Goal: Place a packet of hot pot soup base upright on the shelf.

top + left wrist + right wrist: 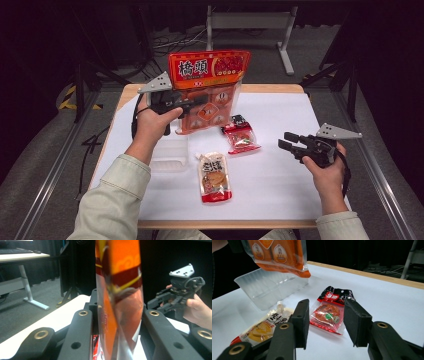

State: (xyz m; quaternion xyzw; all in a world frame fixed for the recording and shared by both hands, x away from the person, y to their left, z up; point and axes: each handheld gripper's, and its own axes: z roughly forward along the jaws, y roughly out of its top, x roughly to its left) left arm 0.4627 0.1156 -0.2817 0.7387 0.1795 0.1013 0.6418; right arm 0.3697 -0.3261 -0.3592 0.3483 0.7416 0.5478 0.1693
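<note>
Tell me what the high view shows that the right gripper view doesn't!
High view alone: the person's sleeves and both hands, the left gripper shut on the big orange packet, including the packet's printed top, and the floor around the table.

Right gripper view alone: a close look along the right gripper, its black jaws standing open, apart from the packets.

Both: the small red-and-black packet, the spouted pouch, the clear plastic tray, the white table, and the orange packet's lower end.
</note>
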